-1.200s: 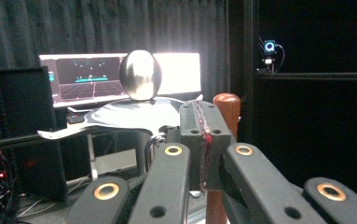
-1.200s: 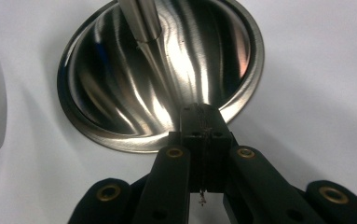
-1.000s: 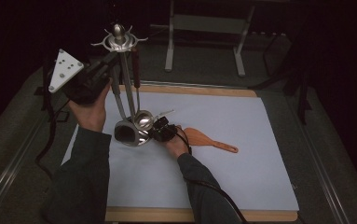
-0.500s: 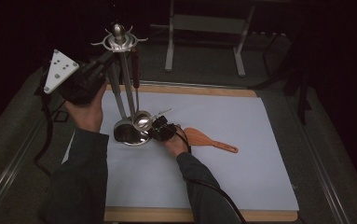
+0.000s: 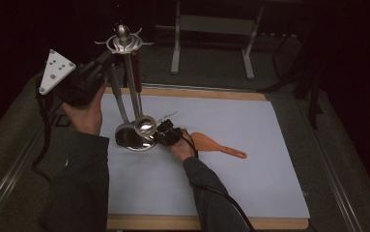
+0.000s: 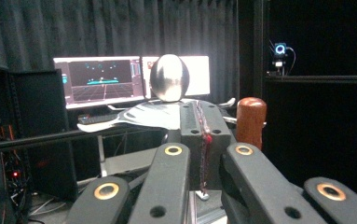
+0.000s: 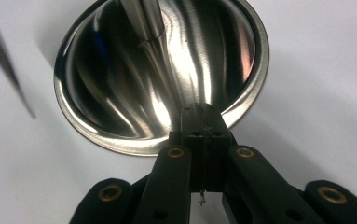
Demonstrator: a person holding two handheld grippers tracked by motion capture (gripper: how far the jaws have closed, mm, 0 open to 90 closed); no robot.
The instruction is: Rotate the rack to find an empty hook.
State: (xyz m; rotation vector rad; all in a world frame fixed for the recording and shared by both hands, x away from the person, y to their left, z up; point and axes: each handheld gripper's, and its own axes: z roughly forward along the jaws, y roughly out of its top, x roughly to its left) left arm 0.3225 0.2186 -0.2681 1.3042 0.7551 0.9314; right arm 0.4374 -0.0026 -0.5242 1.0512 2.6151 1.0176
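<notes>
On the white mat [image 5: 250,159]: one utensil stand [image 5: 124,87], two ladles [image 5: 144,126], one wooden spatula [image 5: 216,145].

1. Left gripper [image 5: 93,72], black with a grey three-cornered plate, sits farther toward the table's left edge and slightly higher than 1.0 s ago; the plate has moved steadily leftward. Its jaws are pressed together at the top of the tall silver metal utensil stand [image 5: 124,46].
2. Left hand [image 5: 87,113] and forearm shifted left along with it.
3. Silver ladle bowl [image 5: 145,126] and round steel base [image 5: 135,140] of the stand read marginally nearer the table's left edge than before; shift is small.
4. Right gripper [image 5: 165,133] shifted slightly left with the base, jaws closed at the base rim.
</notes>
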